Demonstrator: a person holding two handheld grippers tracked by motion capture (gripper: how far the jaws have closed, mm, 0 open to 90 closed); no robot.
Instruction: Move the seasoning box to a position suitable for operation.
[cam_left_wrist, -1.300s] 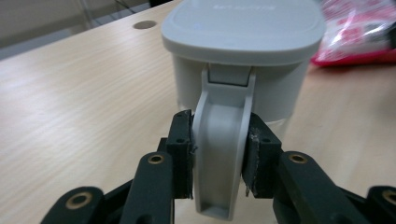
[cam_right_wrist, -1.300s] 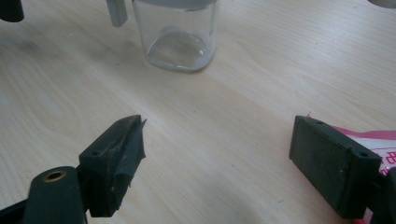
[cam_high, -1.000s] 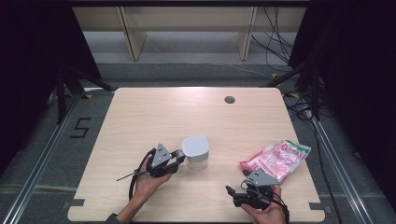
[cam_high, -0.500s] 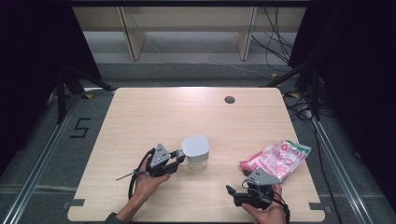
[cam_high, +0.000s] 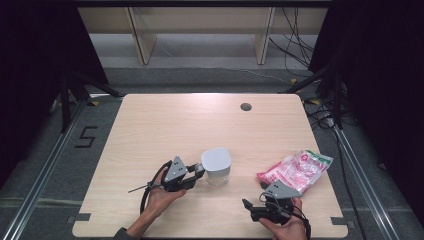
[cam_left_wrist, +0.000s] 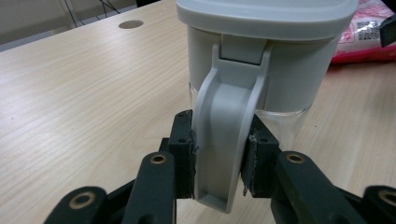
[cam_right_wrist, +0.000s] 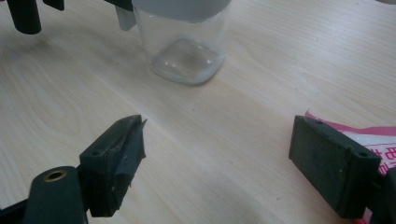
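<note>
A clear-walled jar (cam_high: 217, 170) stands upright on the pale wooden table, in its near half and a little left of the middle. Its lower body is transparent glass or plastic with rounded corners and looks empty (the right gripper view shows the table grain through its base). A grey lid (cam_left_wrist: 266, 11) with a deep grey collar caps it, closed. From the collar a curved grey latch handle (cam_left_wrist: 224, 140) hangs down the side facing the person, clamped between two black pads. A pink-and-white printed packet (cam_high: 296, 170) lies flat well to its right.
</note>
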